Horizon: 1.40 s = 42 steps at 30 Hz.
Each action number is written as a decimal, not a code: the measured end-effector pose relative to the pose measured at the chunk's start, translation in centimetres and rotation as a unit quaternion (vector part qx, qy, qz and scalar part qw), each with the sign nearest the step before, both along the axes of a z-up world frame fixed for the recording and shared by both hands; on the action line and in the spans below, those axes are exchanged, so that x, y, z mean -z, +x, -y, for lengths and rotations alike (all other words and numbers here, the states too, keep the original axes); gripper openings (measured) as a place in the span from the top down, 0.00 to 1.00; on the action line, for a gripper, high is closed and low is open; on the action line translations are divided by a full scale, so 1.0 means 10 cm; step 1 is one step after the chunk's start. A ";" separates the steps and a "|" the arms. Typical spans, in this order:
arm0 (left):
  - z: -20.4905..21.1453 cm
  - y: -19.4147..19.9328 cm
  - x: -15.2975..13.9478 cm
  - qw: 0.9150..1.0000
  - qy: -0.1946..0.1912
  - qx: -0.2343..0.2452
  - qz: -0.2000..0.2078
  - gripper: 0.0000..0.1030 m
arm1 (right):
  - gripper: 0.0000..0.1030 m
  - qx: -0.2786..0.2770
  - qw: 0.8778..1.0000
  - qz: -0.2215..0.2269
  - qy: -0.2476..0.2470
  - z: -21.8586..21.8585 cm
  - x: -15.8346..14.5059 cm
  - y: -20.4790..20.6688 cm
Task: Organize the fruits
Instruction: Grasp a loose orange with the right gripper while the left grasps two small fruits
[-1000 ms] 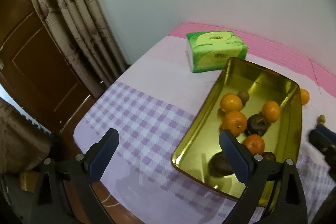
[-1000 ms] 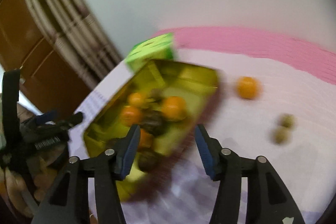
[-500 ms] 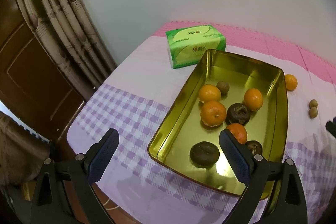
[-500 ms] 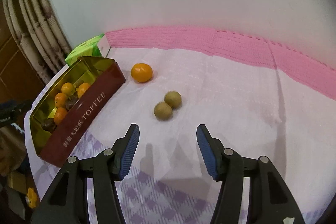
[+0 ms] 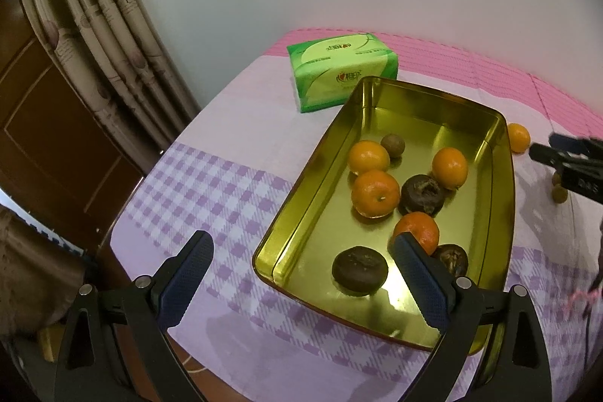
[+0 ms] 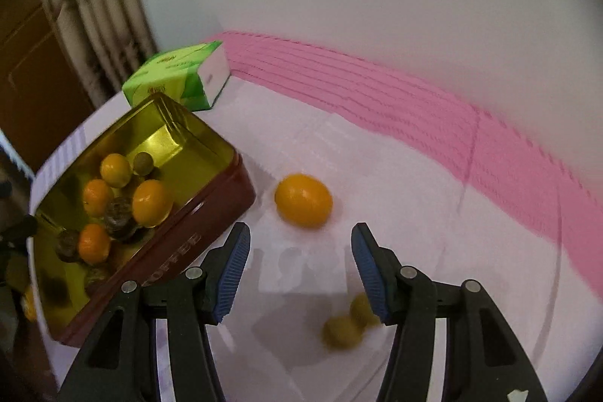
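Swinging round since a second ago, the right gripper (image 6: 299, 270) now faces the loose orange (image 6: 303, 200) on the counter (image 6: 395, 176) instead of the tin, while the left gripper (image 5: 299, 279) has barely shifted. Largest on the cloth-covered counter is the gold toffee tin (image 5: 503, 176), set near the left edge as the collecting place, judging by the oranges and dark fruits already lying in it. Behind it stands a green tissue pack (image 5: 341, 76), just beside the tin's far corner and apart from the fruit. The loose orange lies just outside the tin's red side wall, ahead of the right gripper's fingers, which stand part-open and empty; this looks like a line-up for picking it. Two small greenish-brown fruits (image 6: 348, 324), blurred, lie together low between those fingers and nearer the camera. The left gripper's fingers are spread wide, holding nothing, poised over the tin's near end. Only the left view shows the tin's floor and its dark fruits clearly, with the right gripper entering at the right edge; only the right view shows the lettered side wall and the whole loose orange.
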<state>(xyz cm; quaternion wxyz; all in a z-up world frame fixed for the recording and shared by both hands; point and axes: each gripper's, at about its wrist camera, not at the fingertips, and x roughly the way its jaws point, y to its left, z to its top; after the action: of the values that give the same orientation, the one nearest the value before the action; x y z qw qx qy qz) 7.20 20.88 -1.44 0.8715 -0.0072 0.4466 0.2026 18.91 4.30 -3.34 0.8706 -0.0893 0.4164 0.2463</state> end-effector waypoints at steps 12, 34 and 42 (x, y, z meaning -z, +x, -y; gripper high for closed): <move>0.06 0.07 0.15 1.000 0.000 0.012 -0.022 0.07 | 0.66 -0.067 0.995 -0.036 -0.058 -0.31 0.29 0.40; 2.02 0.89 -0.06 0.935 -0.061 0.348 -0.027 0.07 | 0.65 0.237 0.971 0.009 0.012 2.47 0.36 -0.84; 2.31 1.55 0.38 0.930 -0.032 0.358 -0.076 0.19 | 0.65 0.237 0.971 0.001 0.043 2.57 0.45 -0.88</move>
<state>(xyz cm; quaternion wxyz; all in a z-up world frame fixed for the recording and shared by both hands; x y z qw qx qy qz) 22.71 -2.18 -5.27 0.8487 0.1405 0.4910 -0.1374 10.15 -21.41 -7.80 0.9075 0.0488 0.4141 0.0502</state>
